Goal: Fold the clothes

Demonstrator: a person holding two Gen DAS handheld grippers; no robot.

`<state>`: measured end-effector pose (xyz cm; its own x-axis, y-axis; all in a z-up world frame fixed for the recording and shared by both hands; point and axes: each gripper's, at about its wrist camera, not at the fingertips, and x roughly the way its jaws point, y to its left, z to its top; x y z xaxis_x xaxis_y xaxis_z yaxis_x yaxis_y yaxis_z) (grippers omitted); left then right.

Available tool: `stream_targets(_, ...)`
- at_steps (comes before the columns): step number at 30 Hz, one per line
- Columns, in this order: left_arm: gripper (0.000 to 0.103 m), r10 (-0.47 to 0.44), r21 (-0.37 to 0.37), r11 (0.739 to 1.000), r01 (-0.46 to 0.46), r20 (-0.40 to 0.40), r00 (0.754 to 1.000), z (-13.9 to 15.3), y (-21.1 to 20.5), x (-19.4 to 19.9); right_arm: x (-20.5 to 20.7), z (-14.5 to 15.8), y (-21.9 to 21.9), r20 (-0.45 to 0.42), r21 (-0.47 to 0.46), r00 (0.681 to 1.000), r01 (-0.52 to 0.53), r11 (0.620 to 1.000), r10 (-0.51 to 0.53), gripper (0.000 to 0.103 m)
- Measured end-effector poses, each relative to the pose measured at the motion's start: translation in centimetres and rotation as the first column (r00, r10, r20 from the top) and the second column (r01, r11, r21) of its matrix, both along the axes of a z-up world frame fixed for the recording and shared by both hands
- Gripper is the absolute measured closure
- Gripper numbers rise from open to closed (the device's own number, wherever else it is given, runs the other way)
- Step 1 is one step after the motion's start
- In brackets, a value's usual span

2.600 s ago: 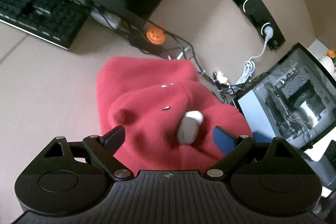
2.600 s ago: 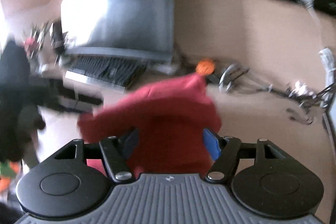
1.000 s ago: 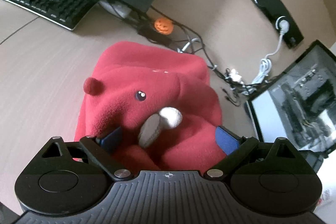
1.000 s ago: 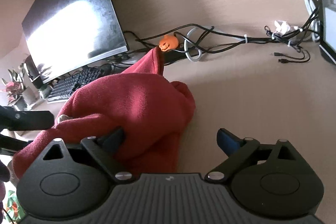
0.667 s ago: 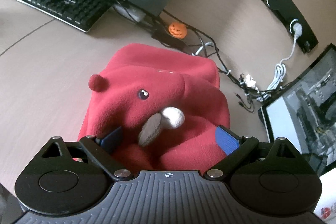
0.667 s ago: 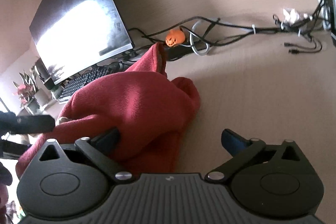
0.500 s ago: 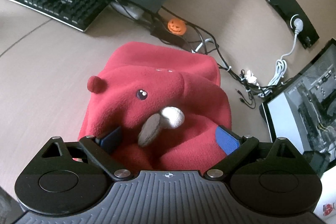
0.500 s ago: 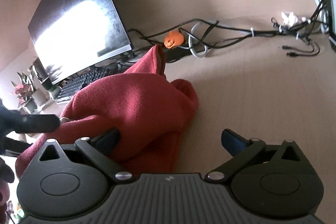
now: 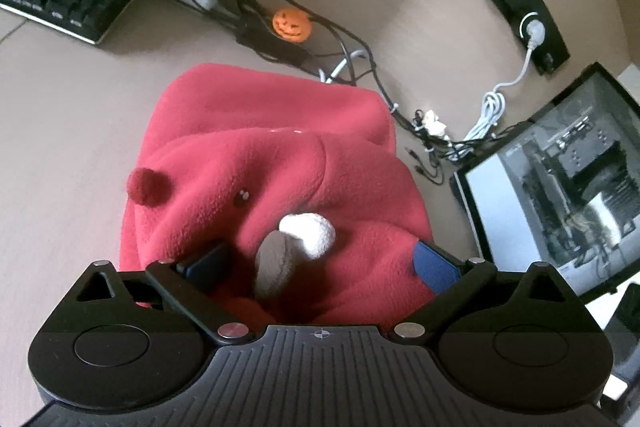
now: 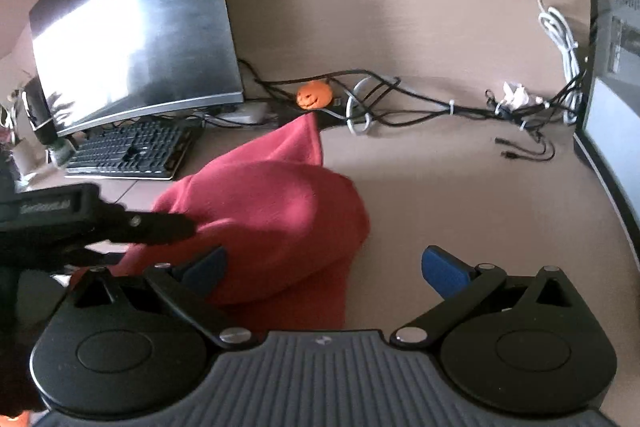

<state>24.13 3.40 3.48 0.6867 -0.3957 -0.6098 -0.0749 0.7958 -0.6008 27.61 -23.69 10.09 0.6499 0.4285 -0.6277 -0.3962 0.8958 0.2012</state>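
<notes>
Through my left gripper (image 9: 316, 261) I am straddling the red fleece garment (image 9: 276, 163) bundled on the desk (image 9: 60, 107), jaws wide, gripping nothing. My right gripper (image 10: 324, 267) is gaping beside it (folding seems nearly finished).

Red fleece garments: you have one (image 9: 276, 163), lying on the desk at the centre.
Grippers: you hold two, the left gripper (image 9: 320, 263) and the right gripper (image 10: 324, 267).
Monitors: you face one (image 10: 132, 27), at 10 o'clock in the right wrist view.
Keyboards: one (image 10: 128, 151), at 9 o'clock there.
Pumpkin figures: one (image 9: 291, 23), at 12 o'clock in the left wrist view.
White plugged cables: one (image 10: 556, 23), at 2 o'clock.
Glass-sided computer cases: one (image 9: 560, 179), at 3 o'clock.
</notes>
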Motion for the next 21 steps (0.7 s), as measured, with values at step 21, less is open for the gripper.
stream_targets(21,0.0,0.257,0.015,0.966,-0.258,0.043,0.965,1.1,3.4,-8.4,2.3,-1.7,-1.8,-0.025,0.105,0.975,-0.219,0.97,0.222,0.0)
